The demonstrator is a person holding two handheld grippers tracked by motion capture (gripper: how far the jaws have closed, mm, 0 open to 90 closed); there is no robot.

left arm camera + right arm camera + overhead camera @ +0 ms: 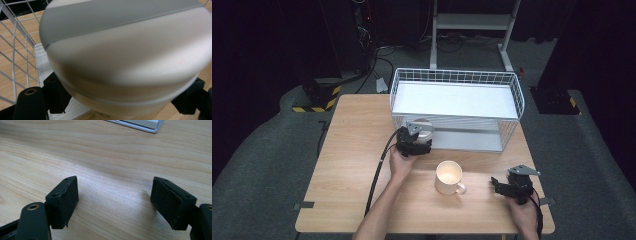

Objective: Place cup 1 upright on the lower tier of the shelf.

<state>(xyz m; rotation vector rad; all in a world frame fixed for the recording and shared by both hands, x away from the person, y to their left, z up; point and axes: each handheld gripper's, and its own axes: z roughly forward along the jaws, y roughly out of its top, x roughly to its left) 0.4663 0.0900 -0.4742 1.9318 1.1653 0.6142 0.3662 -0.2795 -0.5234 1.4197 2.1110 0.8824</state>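
White bowl held at the front of the wire basket, mug not yet handled

Taking the white wire basket [512,95] with its white shelf as the landmark, on the light wooden desk [352,175]: a round white bowl with a grey band [125,50] was at the basket's front left corner, at the lower opening, clamped between the jaws of the left tool [414,142], which were closed on its sides at a wide spread; whether it rested on the basket's floor could not be told. The cream ceramic mug [449,177] stood upright on the desk in front of the basket, apart from both tools. The right tool [507,189] lay in front of the basket's right end, jaws apart and empty over bare wood. By my judgement the bowl's placing was nearly finished, with release left, and the mug remained.
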